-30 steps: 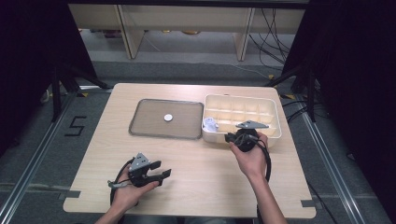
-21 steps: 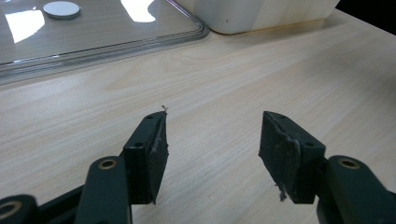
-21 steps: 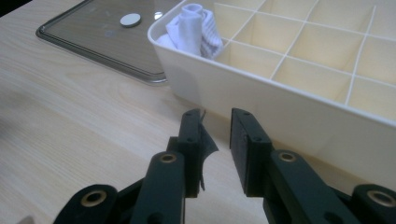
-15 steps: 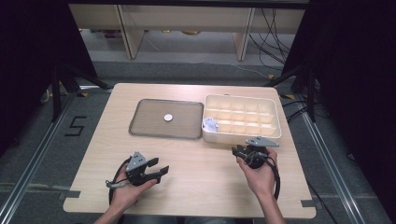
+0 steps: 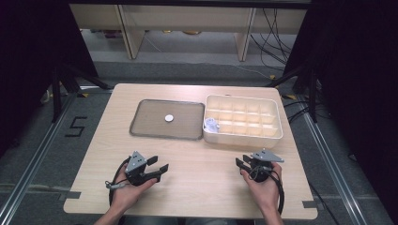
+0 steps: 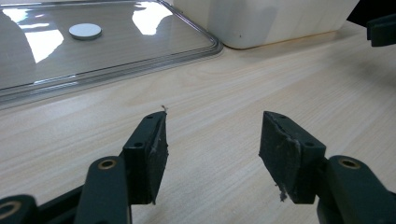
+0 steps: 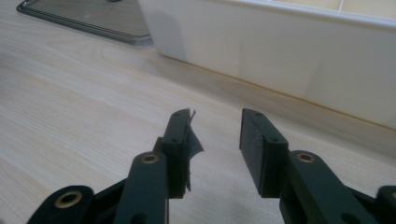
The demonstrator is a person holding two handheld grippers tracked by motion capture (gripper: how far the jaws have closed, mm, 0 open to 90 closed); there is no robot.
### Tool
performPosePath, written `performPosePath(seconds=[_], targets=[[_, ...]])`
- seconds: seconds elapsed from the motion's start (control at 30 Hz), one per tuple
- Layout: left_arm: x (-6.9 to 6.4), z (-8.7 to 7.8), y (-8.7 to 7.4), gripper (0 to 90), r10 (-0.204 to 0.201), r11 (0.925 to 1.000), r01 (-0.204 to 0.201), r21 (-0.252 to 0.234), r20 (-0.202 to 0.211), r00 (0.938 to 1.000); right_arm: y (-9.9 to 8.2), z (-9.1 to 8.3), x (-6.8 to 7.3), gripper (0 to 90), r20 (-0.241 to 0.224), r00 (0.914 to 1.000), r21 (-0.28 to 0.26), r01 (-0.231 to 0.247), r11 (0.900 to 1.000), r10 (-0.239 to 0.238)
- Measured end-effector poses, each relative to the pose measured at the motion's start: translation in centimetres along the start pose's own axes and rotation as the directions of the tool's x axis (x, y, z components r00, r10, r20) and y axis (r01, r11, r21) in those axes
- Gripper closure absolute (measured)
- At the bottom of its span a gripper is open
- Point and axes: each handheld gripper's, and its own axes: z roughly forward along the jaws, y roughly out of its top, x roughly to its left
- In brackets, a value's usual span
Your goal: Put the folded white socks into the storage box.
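Presently catalogued on the light wooden table (image 5: 202, 187): a flat grey tray (image 5: 145, 123) with a raised rim at about 11 o'clock from the table's centre, holding one small white disc (image 5: 168, 118) near its middle; the left gripper view shows the same disc (image 6: 85, 31) lying flat on the tray (image 6: 116, 51) at roughly 11 o'clock from the jaws. Just beside the tray, at about 1 o'clock from the table's centre, stands a cream compartment box (image 5: 244, 120) divided into many small cells, with a small white-and-blue item (image 5: 211, 124) in the cell at its near left corner; what that item is cannot be told. The left gripper (image 5: 158, 165), held in the person's left hand (image 5: 129, 190) at 7 o'clock, rests low over bare wood, its jaws apart with nothing between them, pointing toward the tray and well apart from the disc. The right gripper (image 5: 240, 162), held in the right hand (image 5: 263, 185) at 5 o'clock, sits just in front of the box's near wall (image 7: 289, 51); its jaws have just been opening and stand parted with nothing between them, only bare table beneath. Both gripper cables trail toward the near edge of the table.
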Motion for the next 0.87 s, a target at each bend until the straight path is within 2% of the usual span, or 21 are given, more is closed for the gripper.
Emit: performPosePath(seconds=[0.03, 0.07, 0.23, 0.33, 0.37, 0.43, 0.47, 0.53, 0.6, 0.63, 0.67, 0.73, 0.87], targets=[[0.0, 0.0, 0.0, 40.9, -0.006, 1.0, 0.006, -0.002, -0.004, 1.0, -0.3, 0.1, -0.1, 61.7, 0.009, 0.9999, -0.009, 0.013, 0.9999, -0.013], [0.1, -0.1, 0.0, 40.9, 0.009, 1.0, -0.009, 0.004, -0.012, 0.9999, -0.5, 0.1, -0.1, 61.1, -0.005, 1.0, -0.025, 0.0, 0.9997, 0.0], [0.2, 0.0, -0.1, 40.9, 0.019, 0.9997, -0.019, -0.016, -0.007, 0.9998, -1.1, 0.2, -0.3, 58.5, 0.02, 0.9998, -0.032, -0.001, 0.9995, 0.001], [0.3, -0.1, -0.1, 40.9, 0.03, 0.9991, -0.03, -0.028, -0.021, 0.9993, -1.5, 0.1, -0.3, 57.0, 0.021, 0.9998, -0.033, -0.001, 0.9994, 0.002], [0.3, -0.1, -0.1, 40.9, 0.03, 0.999, -0.031, -0.032, -0.022, 0.9993, -1.6, 0.2, 0.1, 56.4, 0.015, 0.9988, -0.047, -0.045, 0.9979, 0.046], [0.4, 0.0, -0.2, 40.8, 0.035, 0.9984, -0.036, -0.043, -0.019, 0.9992, -1.8, 0.5, -0.3, 55.3, 0.038, 0.9993, -0.058, 0.002, 0.9983, 0.0], [0.5, -0.1, -0.2, 40.8, 0.043, 0.9983, -0.044, -0.038, -0.026, 0.9987, -1.7, 0.3, -0.3, 54.9, 0.032, 0.9995, -0.046, 0.006, 0.9989, -0.004], [0.5, 0.0, -0.3, 40.8, 0.042, 0.9981, -0.043, -0.044, -0.028, 0.9987, -1.9, 0.5, -0.3, 54.1, 0.017, 0.9999, -0.071, -0.001, 0.9974, 0.002], [0.4, 0.0, -0.3, 40.8, 0.039, 0.9981, -0.041, -0.046, -0.035, 0.9986, -2.1, 0.5, -0.3, 53.1, 0.047, 0.9988, -0.075, 0.018, 0.997, -0.014], [0.3, 0.0, -0.3, 40.8, 0.035, 0.9981, -0.037, -0.05, -0.034, 0.9988, -2.2, 0.7, -0.4, 52.6, 0.04, 0.9991, -0.077, 0.021, 0.9968, -0.018], [0.4, 0.0, -0.3, 40.8, 0.054, 0.9972, -0.056, -0.05, -0.036, 0.9979, -2.3, 0.6, -0.3, 52.1, 0.045, 0.9989, -0.075, 0.013, 0.9971, -0.009], [0.4, 0.0, -0.3, 40.8, 0.06, 0.9968, -0.062, -0.049, -0.039, 0.9974, -2.4, 0.7, -0.4, 50.9, 0.056, 0.9982, -0.062, 0.028, 0.9977, -0.024], [0.2, 0.0, -0.3, 40.8, 0.067, 0.9961, -0.069, -0.054, -0.044, 0.9968, -2.5, 0.9, -0.4, 49.3, 0.048, 0.9987, -0.096, 0.023, 0.9952, -0.018]])
